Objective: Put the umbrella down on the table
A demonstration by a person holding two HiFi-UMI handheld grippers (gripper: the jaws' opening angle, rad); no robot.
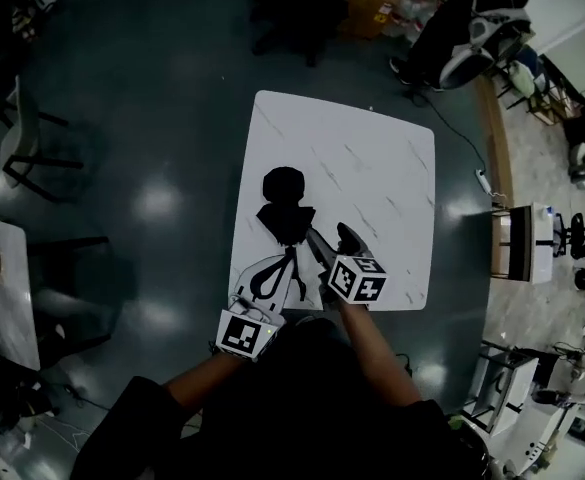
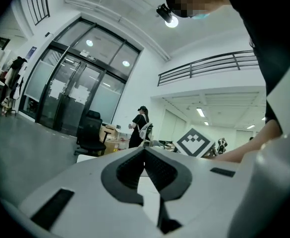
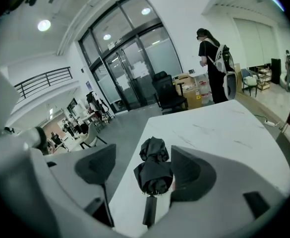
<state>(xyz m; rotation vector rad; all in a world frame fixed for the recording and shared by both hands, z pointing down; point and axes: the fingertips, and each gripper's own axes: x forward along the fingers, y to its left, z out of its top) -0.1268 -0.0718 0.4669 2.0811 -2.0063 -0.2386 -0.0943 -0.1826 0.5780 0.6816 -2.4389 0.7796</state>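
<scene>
Two grippers | left gripper (image 2: 145, 151) fingers together, empty | right gripper (image 3: 144, 151) fingers wide, umbrella (image 3: 154, 175) between, on table (image 3: 224, 128)

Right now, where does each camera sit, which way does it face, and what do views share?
Left gripper view: on the left tongs, facing out toward glass doors; shut jaws and the person's forearm show.
Right gripper view: on the right tongs, facing down at the umbrella on the table; open jaws show.
Head view: on the head, facing steeply down; both arms show.
Shared: head and right views both show umbrella and table.
</scene>
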